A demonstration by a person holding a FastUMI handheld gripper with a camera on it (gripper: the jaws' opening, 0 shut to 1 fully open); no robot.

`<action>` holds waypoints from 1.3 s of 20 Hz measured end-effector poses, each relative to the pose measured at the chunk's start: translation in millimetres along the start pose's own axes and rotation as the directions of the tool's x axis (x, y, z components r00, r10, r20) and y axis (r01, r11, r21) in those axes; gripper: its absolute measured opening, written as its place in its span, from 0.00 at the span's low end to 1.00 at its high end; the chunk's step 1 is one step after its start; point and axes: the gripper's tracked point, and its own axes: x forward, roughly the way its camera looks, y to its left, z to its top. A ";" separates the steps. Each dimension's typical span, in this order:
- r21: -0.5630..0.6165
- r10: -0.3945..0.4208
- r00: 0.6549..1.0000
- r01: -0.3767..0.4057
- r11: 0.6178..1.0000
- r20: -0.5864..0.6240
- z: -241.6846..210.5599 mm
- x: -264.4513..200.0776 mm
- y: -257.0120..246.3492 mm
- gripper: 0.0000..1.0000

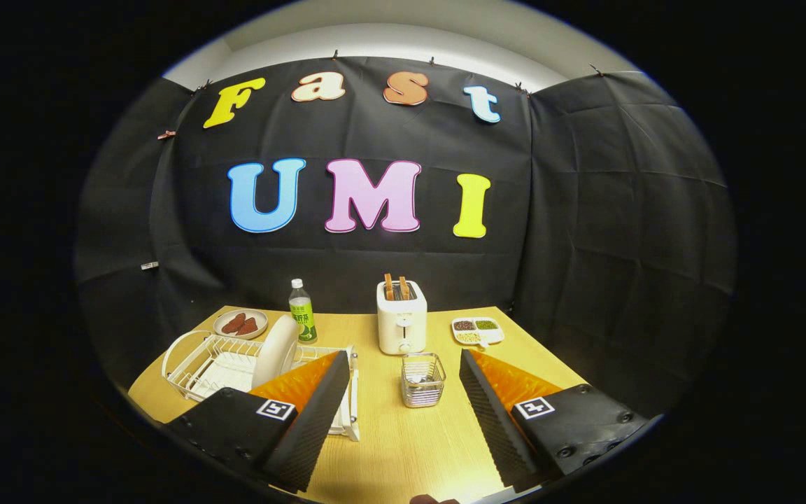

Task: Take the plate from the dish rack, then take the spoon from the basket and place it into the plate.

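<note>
A wooden worktop [403, 448] seen from a camera riding on a handheld gripper [403, 392], whose two fingers rise from the lower part of the frame, spread wide with nothing between them but bare wood and, further on, a small wire basket [422, 379].

At lower left of the frame, a white wire dish rack [203, 364] sits on the worktop, partly covered by the left finger. A pale plate [276, 350] stands on edge in it, leaning slightly, its face turned toward the left of the frame and its rim running up and away from the camera. Its long axis is close to upright.

The basket stands at centre, just ahead of the fingers. Something pale lies inside it, likely the spoon, but it is too small to tell which way it points.

Behind, at mid-frame: a white toaster [401, 318] with bread in its slots, a green-labelled bottle [301, 311], a dish of reddish food [240, 323] at left, and a divided tray of grains [477, 330] at right.

The first step looks not yet begun: the plate is in the rack. The next move likely calls for swinging left and closing on the plate's upper rim, fingers straddling its thin edge.
</note>
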 end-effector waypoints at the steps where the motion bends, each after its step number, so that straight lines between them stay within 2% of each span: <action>1: -0.004 0.006 1.000 -0.006 1.000 0.000 1.2 2.2 2.9 0.98; 7: -0.018 0.073 0.997 -0.073 0.997 -0.002 13.3 24.4 28.1 0.98; 11: -0.059 0.190 0.982 -0.191 0.980 -0.017 25.2 47.2 72.7 0.98; 16: -0.026 0.318 0.946 -0.320 0.947 -0.067 41.9 68.5 135.7 0.98; 19: -0.054 0.336 0.937 -0.342 0.938 -0.096 41.2 90.1 157.2 0.98; 23: -0.007 0.337 0.913 -0.348 0.937 -0.231 11.7 118.8 177.9 0.98; 26: 0.055 0.336 0.871 -0.339 0.939 -0.358 -16.8 133.0 189.5 0.98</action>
